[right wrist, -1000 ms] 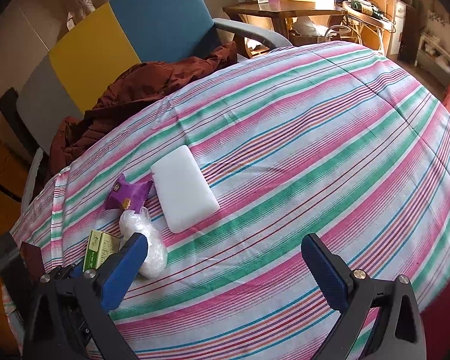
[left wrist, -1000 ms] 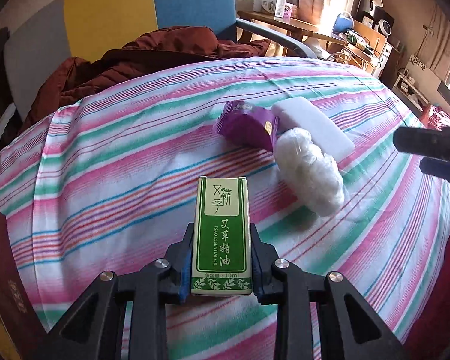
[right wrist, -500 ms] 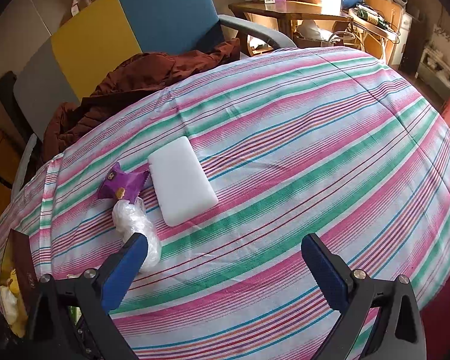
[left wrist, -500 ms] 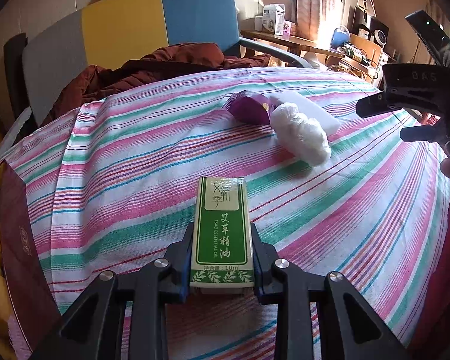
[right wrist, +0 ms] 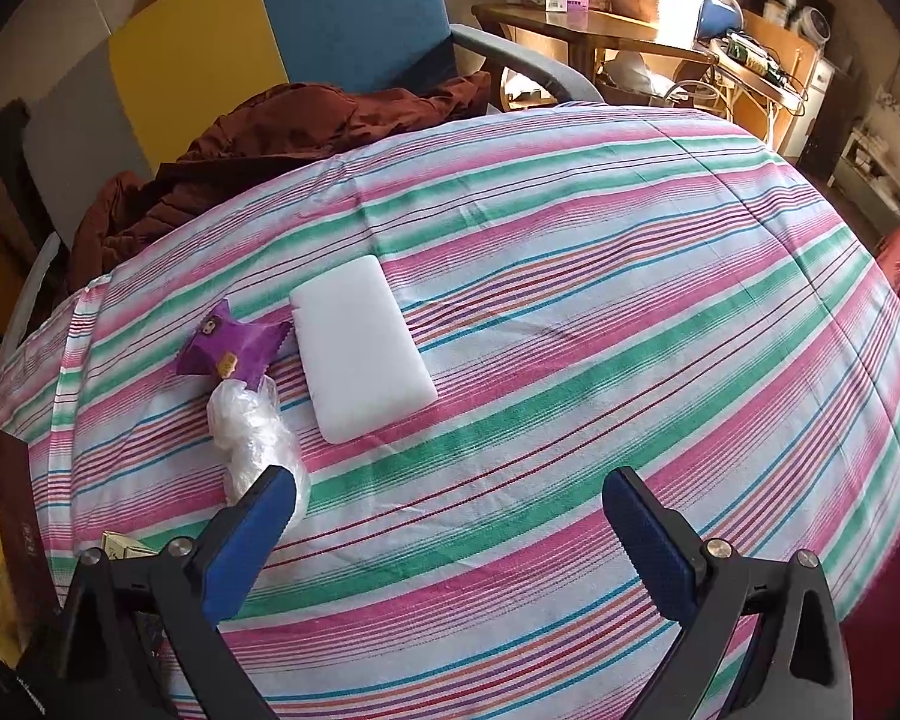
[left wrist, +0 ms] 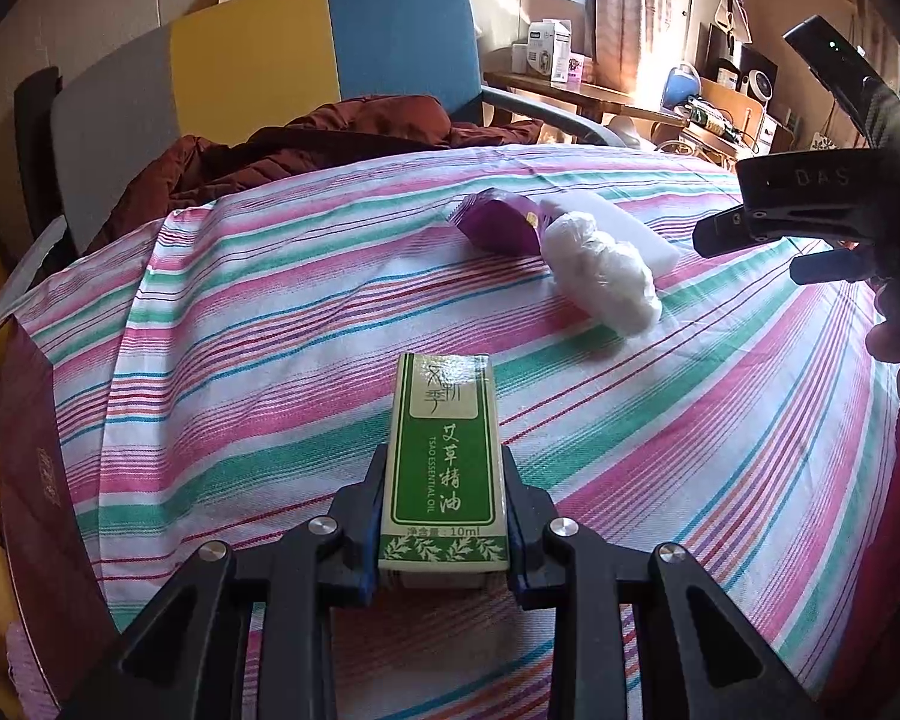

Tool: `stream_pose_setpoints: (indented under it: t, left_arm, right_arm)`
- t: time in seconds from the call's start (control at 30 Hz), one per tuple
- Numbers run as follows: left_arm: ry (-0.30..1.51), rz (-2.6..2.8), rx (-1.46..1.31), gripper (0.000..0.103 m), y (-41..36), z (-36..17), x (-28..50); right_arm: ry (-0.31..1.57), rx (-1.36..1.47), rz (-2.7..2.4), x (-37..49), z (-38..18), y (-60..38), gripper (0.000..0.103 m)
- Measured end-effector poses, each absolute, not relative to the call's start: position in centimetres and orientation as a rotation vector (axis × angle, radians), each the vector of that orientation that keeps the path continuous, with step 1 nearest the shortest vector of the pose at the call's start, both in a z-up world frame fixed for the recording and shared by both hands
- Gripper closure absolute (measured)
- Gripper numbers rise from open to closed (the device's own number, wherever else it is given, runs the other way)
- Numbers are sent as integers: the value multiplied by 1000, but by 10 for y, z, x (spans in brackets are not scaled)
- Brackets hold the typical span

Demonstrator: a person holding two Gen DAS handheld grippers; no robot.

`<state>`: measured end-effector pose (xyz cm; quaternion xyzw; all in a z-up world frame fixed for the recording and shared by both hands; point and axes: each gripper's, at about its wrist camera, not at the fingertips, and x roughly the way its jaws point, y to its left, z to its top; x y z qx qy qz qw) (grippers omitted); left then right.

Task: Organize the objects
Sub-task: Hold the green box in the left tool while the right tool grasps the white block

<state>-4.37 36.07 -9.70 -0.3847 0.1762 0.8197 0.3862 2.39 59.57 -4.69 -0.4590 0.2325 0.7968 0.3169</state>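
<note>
Green and white, the oil box (left wrist: 443, 468) sits clamped between the blue pads of the left gripper (left wrist: 444, 516), above the near part of the striped cloth (left wrist: 258, 360). The right gripper (right wrist: 450, 534) is spread wide and holds nothing. Beyond them on the cloth lie a plastic bundle (right wrist: 252, 432), a purple packet (right wrist: 231, 348) touching its far end, and a white pad (right wrist: 360, 348) just beside both. Past the cloth's far edge, a brown jacket (right wrist: 282, 132) is heaped on a chair (right wrist: 270, 42).
</note>
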Motion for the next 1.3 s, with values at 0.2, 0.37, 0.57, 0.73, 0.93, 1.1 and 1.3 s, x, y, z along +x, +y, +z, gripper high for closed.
stream_pose_setpoints:
  t: [0.2,0.37,0.57,0.73,0.93,1.1,1.3]
  left_arm:
    - [441,2090,-970,72,360,-98,-43]
    - [447,2093,-965,72,360,-98,-43]
    - [443,2091,-966,72,360,-99,-43]
    - [428,2086,-970,73,359,-99,-44]
    - [421,2083,-972,73,357,-99,-45]
    - [416,2081,-973,73,357,-100,-45]
    - [414,2082,-971,73,359,-101,-46]
  right_arm:
    - [597,-1210,2087,23,-48,597,0]
    - [598,-1204,2082,24,-48,597,0]
    - [627,-1219,2064,25,-50,600,0]
    - [570,-1235,2050,7,-43,611,0]
    - [533,-1290,2060,-34,-53,631,2]
    - [496,-1375,2080,-67,-71,627,2]
    - [495,-1455,2113,-73,-85,617,45]
